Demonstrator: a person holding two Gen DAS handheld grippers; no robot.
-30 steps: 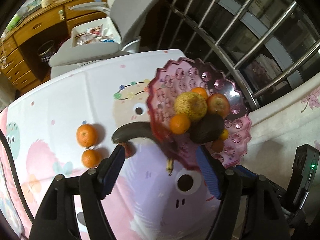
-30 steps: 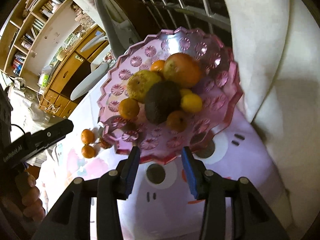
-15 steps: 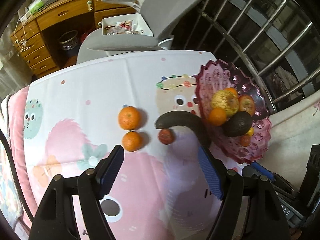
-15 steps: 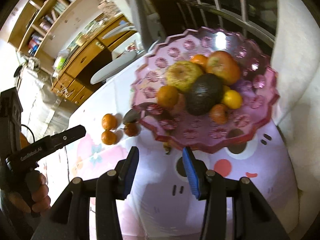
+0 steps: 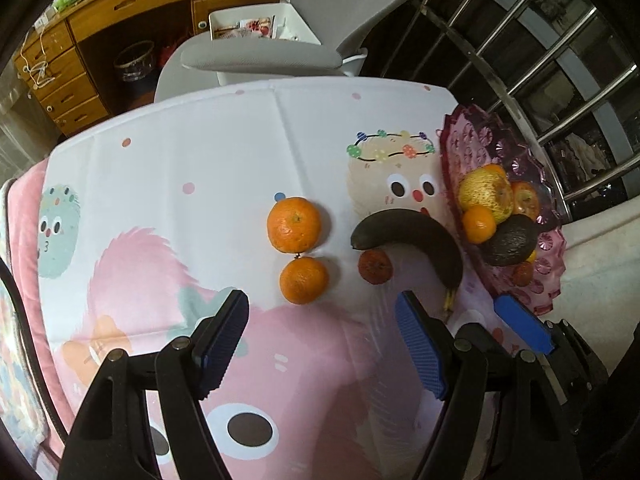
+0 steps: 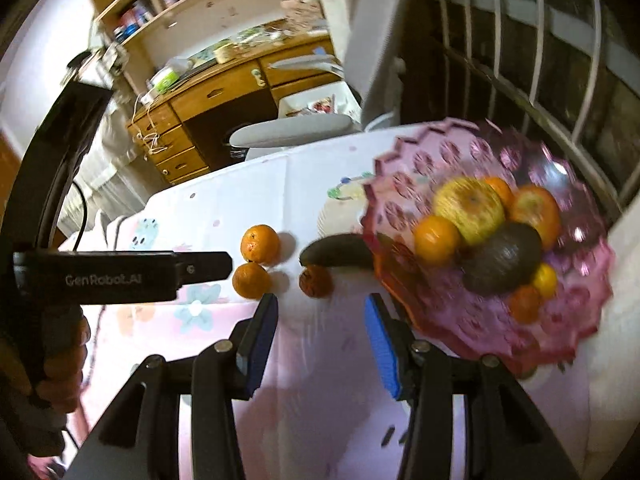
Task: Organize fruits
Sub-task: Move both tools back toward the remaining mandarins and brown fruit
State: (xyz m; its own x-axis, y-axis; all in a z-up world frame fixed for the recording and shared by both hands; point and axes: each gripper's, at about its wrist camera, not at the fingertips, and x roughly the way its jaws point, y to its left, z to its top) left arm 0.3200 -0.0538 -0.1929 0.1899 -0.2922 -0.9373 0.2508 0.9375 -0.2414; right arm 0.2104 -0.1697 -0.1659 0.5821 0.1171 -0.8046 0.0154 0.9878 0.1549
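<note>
Two oranges [image 5: 294, 224] [image 5: 304, 280] lie side by side on the cartoon-print cloth, with a small dark-red fruit [image 5: 375, 266] and a blackened banana [image 5: 412, 236] to their right. The pink glass plate [image 5: 460, 148] at the right edge holds an avocado [image 5: 514, 240], a yellow fruit [image 5: 484, 194] and several others. My left gripper [image 5: 322, 340] hovers open just short of the nearer orange, with nothing between its fingers. My right gripper [image 6: 322, 344] is open and empty, in front of the small fruit [image 6: 316, 281] and left of the plate [image 6: 404, 184].
A grey office chair [image 5: 260, 56] stands past the table's far edge, with a wooden desk [image 5: 120, 20] behind it. Metal window bars [image 5: 540, 60] run behind the plate. A hand [image 6: 60, 364] holds the left gripper's body [image 6: 120, 276] at the left of the right wrist view.
Both grippers have swung left, away from the plate and toward the loose fruit on the cloth. The left has come lower, and the right has rolled. Neither has taken anything.
</note>
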